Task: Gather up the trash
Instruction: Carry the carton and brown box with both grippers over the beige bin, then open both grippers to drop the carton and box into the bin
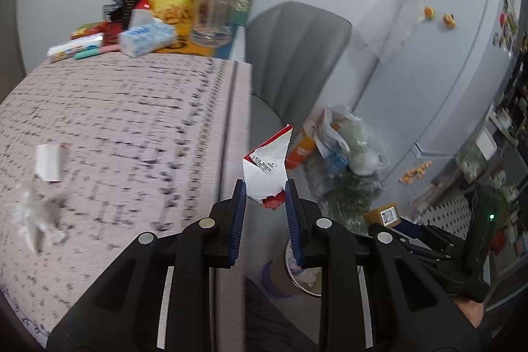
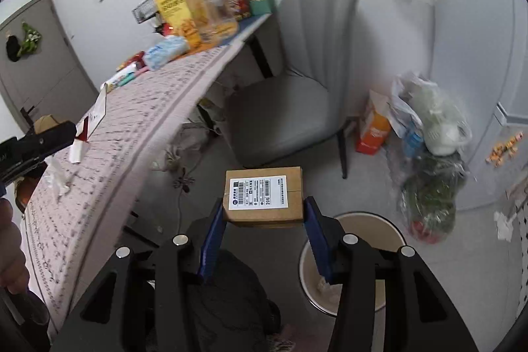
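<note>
My left gripper (image 1: 265,187) clamps torn carton scrap (image 1: 268,169), frame centre; my right gripper (image 2: 264,210) clamps cardboard box (image 2: 264,197), bin (image 2: 392,231) lower right.

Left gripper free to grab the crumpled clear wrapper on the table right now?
Probably not yet. The left gripper is already shut on a torn red-and-white carton scrap, held off the table edge. The crumpled clear wrapper lies unobstructed on the tablecloth, so it looks reachable once the scrap is dropped.

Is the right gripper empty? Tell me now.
No, the right gripper is shut on a small cardboard box with a white shipping label, held between its blue pads above the floor near the trash bin.
</note>
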The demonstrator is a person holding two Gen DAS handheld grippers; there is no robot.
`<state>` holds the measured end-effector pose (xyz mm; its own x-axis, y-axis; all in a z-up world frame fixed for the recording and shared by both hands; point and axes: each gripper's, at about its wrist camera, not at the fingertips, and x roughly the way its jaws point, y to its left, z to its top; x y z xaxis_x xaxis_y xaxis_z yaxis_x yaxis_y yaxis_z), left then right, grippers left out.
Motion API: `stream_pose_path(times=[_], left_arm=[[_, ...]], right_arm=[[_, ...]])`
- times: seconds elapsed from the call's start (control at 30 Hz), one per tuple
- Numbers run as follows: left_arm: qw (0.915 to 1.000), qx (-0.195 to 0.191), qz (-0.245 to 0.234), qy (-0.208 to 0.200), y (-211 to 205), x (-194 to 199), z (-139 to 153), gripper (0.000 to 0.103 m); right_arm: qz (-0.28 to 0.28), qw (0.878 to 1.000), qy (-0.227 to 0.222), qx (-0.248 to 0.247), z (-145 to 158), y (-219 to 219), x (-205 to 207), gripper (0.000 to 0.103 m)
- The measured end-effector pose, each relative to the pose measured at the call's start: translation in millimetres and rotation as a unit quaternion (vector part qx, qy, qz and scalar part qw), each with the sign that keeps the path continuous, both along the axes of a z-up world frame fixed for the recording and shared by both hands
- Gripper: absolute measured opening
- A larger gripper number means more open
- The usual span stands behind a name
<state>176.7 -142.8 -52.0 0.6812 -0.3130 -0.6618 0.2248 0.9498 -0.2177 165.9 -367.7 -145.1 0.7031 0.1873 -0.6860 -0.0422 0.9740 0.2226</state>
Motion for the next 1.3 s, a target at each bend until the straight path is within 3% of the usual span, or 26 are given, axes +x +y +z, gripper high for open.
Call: stream_pose_path(times=[0.33,0.7,0.83,0.87,0.9,1.3], left_arm=[[0.9981,0.025,-0.045,0.034,-66.2,24.6,-24.9,0.024],[0.9936,0.041,-0.067,0.082,-104.4,45.8,-63.3,0.024],[0.9921,0.042,-0.07,0.095,-109.4,50.3,-72.8,0.024],[0.9918,0.041,-0.071,0.098,-111.0,50.3,-74.6,0.024],[0.9912,0.041,-0.075,0.102,-113.4,51.1,-77.2,0.024],[0.9803,0.041,-0.131,0.143,-167.3,57.8,-109.5,0.024]], right_arm=[[-0.038,0.999,0.024,0.027,-34.3,-48.7,-0.3,0.047],[-0.071,0.995,0.048,0.052,-71.6,-82.5,7.5,0.048],[-0.066,0.995,0.033,0.069,-74.2,-92.0,12.1,0.051],[-0.068,0.995,0.03,0.073,-73.9,-94.8,12.1,0.061],[-0.073,0.994,0.025,0.076,-73.1,-98.6,11.8,0.064],[-0.118,0.99,0.04,0.06,-77.9,-150.4,-6.1,0.065]])
